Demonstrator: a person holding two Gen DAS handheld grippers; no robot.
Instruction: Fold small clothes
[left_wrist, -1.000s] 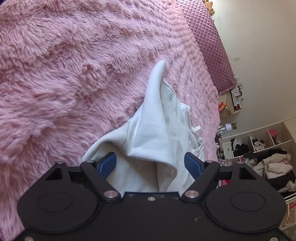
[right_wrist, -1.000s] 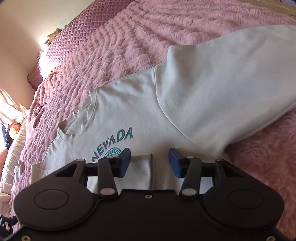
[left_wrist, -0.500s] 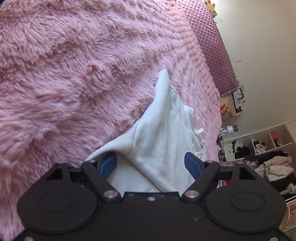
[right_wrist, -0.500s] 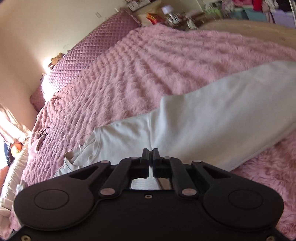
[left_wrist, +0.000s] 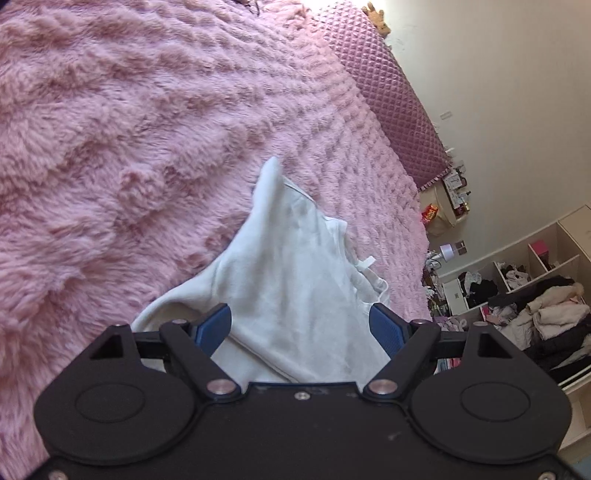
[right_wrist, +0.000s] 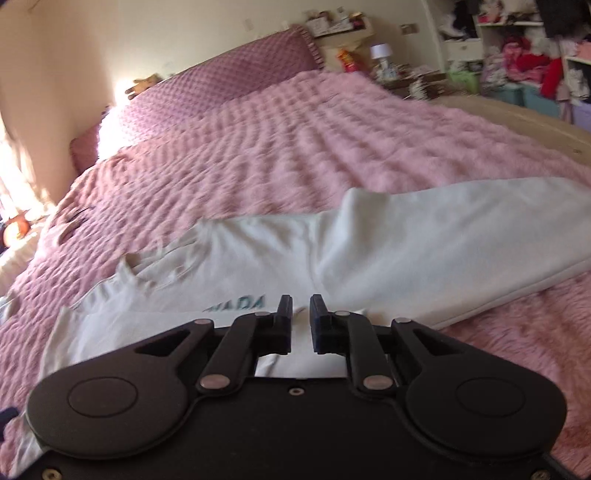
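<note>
While the white cotton sweatshirt (right_wrist: 369, 251) lies spread on the fluffy pink plush bedspread (right_wrist: 314, 140), its body is flat and one sleeve is folded across the chest. Teal printed lettering (right_wrist: 240, 303) shows partly, just ahead of the right gripper (right_wrist: 301, 323). The neckline (right_wrist: 147, 266) is slightly rumpled. In the left wrist view, the same garment (left_wrist: 295, 280) rises in a soft peaked fold, with a small white tag (left_wrist: 365, 263) near its edge.

The left gripper (left_wrist: 301, 325) stands with its blue-padded jaws spread wide and opening; cloth lies between them, but the pads do not press on it. The right gripper has a narrow gap between its jaws, which are opening; whether any cloth is caught in that gap cannot be told.

Surroundings:
- A mauve quilted headboard (right_wrist: 221, 85) stands at the far end of the bed, with a small brown plush toy (right_wrist: 142, 84) on top.
- A bedside shelf carries a red and yellow packet (right_wrist: 345, 59) and a small white lamp (right_wrist: 380, 51).
- Open white cubby shelves (left_wrist: 517, 280) hold heaped clothing.

The bedspread is deep-piled near the grippers and ribbed in wavy rows farther off. The sweatshirt fabric is smooth and matte.
</note>
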